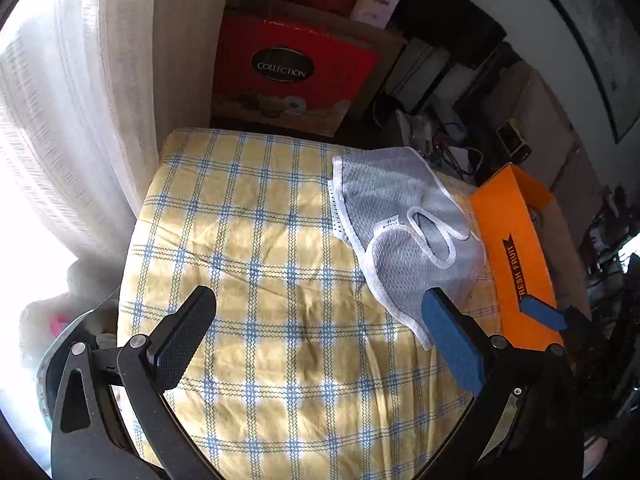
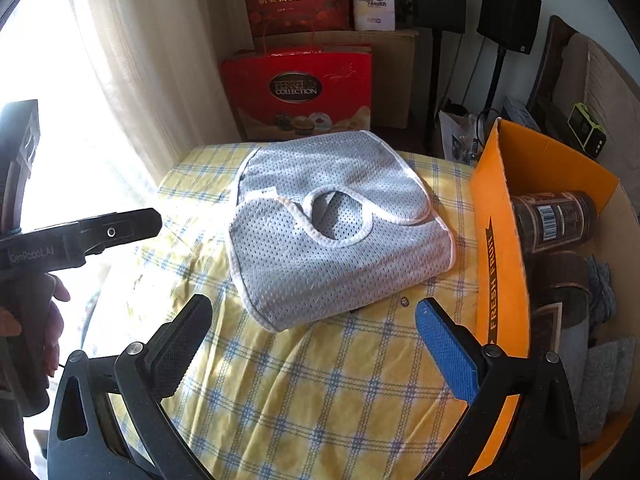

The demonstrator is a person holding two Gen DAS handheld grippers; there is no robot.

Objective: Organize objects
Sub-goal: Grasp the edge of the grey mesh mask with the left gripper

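Mesh vest (image 2: 336, 232) lies folded on the checked cloth (image 2: 312, 392), just ahead of my right gripper (image 2: 314, 344), jaws spread wide and empty. My left gripper (image 1: 320, 340) gapes too, vest ahead-right. Orange box (image 2: 496, 240) beside; curtain (image 2: 132, 60), red bags (image 2: 300, 92) behind.

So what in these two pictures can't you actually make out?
- Orange box: in the right wrist view its wall and the picture edge hide most of the contents; only a dark jar and grey fabric show.
- Grey mesh garment: folded, so its underside and full shape stay hidden in both views.
- Window side: glare washes out everything past the curtain.
- Left gripper: the body behind its open jaws is cut off by the lower edge.
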